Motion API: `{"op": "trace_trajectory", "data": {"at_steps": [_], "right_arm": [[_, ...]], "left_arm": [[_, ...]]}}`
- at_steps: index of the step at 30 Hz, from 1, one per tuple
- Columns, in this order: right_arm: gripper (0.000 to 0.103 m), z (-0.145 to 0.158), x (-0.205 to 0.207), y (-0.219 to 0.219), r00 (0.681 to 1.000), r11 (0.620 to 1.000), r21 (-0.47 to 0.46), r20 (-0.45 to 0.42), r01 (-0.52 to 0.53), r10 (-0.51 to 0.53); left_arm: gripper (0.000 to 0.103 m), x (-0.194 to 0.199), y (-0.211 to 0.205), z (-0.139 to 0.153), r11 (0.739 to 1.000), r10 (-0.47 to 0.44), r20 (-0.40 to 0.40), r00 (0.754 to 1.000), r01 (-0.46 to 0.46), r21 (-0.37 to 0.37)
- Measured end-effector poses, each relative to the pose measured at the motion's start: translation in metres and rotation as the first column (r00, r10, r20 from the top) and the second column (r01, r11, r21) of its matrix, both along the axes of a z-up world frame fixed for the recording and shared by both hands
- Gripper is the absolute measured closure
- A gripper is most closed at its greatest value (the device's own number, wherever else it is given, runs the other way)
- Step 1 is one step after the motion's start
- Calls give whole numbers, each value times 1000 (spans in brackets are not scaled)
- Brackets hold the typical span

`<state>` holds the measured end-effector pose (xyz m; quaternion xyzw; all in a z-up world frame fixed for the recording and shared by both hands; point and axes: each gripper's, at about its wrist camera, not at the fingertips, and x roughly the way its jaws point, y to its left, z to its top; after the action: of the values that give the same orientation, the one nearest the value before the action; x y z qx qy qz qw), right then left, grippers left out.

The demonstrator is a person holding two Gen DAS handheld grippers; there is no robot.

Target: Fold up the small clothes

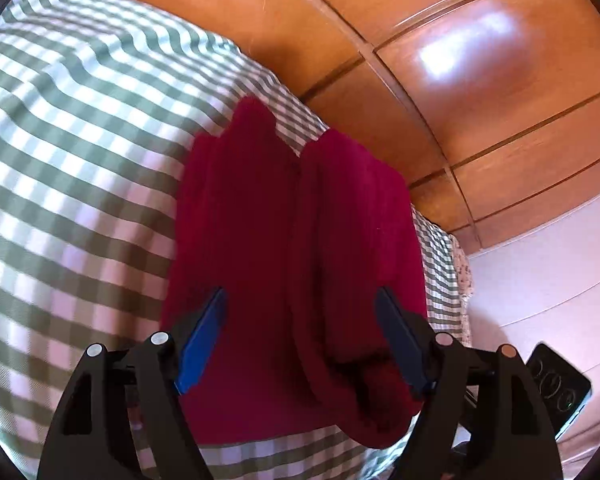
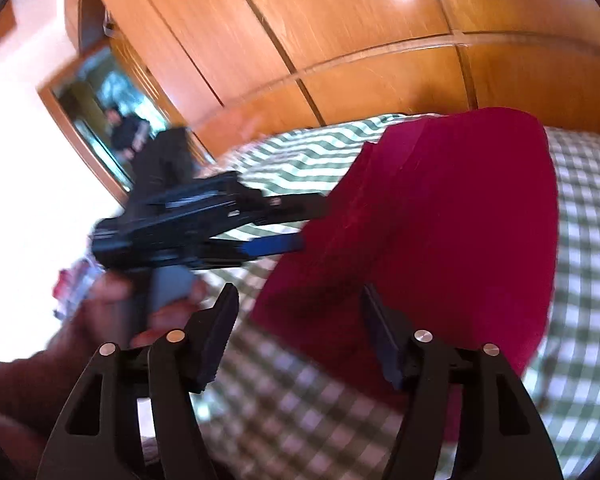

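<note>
A dark red garment (image 1: 300, 216) lies folded lengthwise on a green-and-white checked cloth (image 1: 80, 140). My left gripper (image 1: 301, 292) stands open above the garment's near end, its blue pads on either side of the fabric and not pressing it. In the right wrist view the same red garment (image 2: 440, 220) fills the right half. My right gripper (image 2: 299, 292) is open over its near left edge, with nothing gripped. The left gripper (image 2: 312, 222) reaches in from the left, held by a hand (image 2: 112, 300), its fingertips at the garment's left edge.
A glossy wooden wardrobe (image 1: 460, 60) runs along the far side of the checked cloth. A dark phone (image 1: 560, 392) lies at the lower right on a pale surface. A framed mirror (image 2: 100, 100) stands at the far left and reflects a person. The right wrist view is motion-blurred.
</note>
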<state>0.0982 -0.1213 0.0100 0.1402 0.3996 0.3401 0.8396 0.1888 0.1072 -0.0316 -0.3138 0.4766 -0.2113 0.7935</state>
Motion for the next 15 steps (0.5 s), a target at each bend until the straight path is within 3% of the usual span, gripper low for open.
{"op": "trace_trajectory", "data": {"at_steps": [3, 7, 13, 15], "right_arm": [[38, 4, -8, -33, 997, 997, 17, 4, 77, -77], [38, -8, -6, -63, 981, 980, -52, -9, 194, -195], [38, -22, -2, -50, 980, 973, -111, 3, 200, -201], [37, -25, 1, -47, 979, 972, -117, 5, 202, -203]], "left_arm": [[27, 8, -6, -1, 999, -25, -8, 1000, 25, -23], [27, 18, -18, -3, 996, -55, -31, 998, 53, -66], [21, 27, -34, -5, 995, -70, -58, 996, 66, -75], [32, 28, -42, 2, 994, -87, -40, 995, 84, -65]]}}
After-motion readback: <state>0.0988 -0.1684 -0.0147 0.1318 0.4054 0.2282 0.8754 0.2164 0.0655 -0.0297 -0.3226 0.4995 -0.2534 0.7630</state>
